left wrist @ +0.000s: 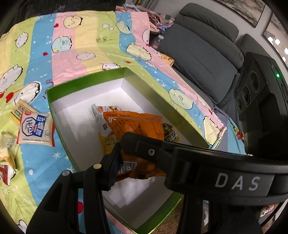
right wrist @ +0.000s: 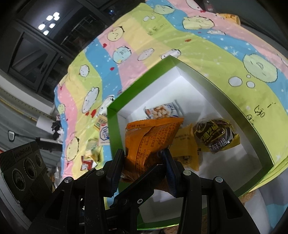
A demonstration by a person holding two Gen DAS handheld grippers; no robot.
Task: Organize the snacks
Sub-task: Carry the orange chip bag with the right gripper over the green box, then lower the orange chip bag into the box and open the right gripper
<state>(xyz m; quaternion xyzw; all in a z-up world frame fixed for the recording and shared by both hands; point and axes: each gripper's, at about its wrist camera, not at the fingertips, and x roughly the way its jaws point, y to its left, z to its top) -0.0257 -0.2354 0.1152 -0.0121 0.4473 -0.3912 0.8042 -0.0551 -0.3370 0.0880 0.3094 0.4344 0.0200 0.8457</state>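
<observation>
The right hand-held gripper point(right wrist: 144, 162) is clamping a crinkled orange foil snack packet point(right wrist: 153, 136) above the green-rimmed white cardboard box point(right wrist: 113, 117); the left hand-held gripper point(left wrist: 119, 158) is pinching the same packet.

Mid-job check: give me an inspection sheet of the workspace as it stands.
Surface: striped cartoon cloth bearing an open green box.
Job's things: orange packet held over the box; nut packet, dark sesame packet and yellow packet lie inside; white-blue packet and pale yellow packet lie on the cloth outside.
Clutter: bottle and heap of clothes at the cloth's far edge.
Grippers: right tongs shut on the orange packet; left tongs touch it with one finger, the other hidden.
Cables: nothing seen.
Surroundings: grey sofa, framed pictures, dark windows.
</observation>
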